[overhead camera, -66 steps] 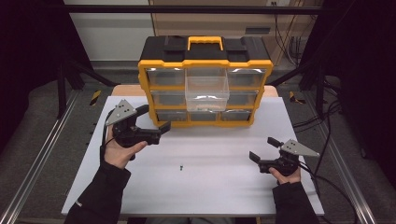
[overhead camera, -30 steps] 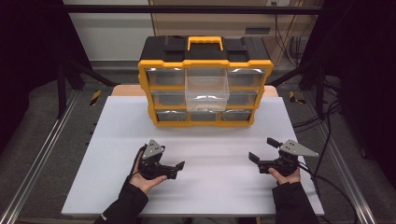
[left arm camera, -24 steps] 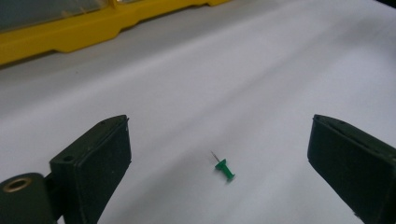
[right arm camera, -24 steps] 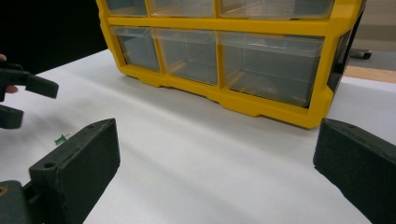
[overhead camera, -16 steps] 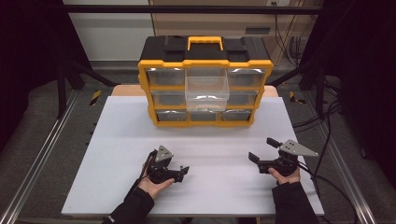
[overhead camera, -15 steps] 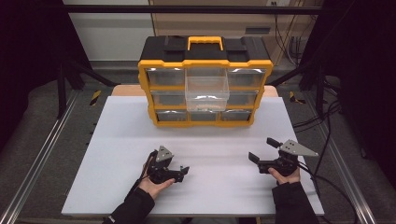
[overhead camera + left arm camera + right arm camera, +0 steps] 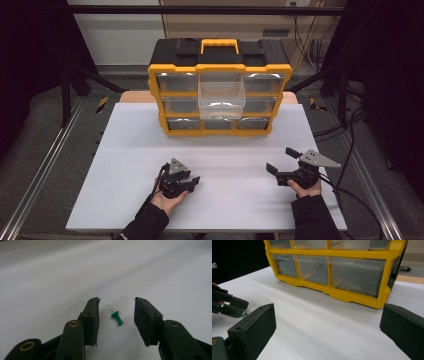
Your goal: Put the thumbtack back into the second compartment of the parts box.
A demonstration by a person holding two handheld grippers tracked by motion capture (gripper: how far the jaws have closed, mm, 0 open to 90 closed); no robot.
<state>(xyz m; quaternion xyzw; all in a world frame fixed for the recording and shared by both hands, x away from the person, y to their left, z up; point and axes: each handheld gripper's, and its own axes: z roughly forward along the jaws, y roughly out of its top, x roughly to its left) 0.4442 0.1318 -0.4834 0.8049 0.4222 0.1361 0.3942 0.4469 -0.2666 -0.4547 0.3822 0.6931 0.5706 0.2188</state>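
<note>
While the left gripper [image 7: 116,315] has just been closing around the green pushpin [image 7: 117,317] on the table [image 7: 120,165] in front of the organizer [image 7: 220,85], pads aren't touching yet: grasp pending, middle drawer [image 7: 221,95] open.

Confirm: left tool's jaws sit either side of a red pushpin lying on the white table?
Not red. The pushpin is green, as the left gripper view shows. The rest holds: it lies on the white table between the left tool jaws, which have just been closing and don't touch it.
</note>
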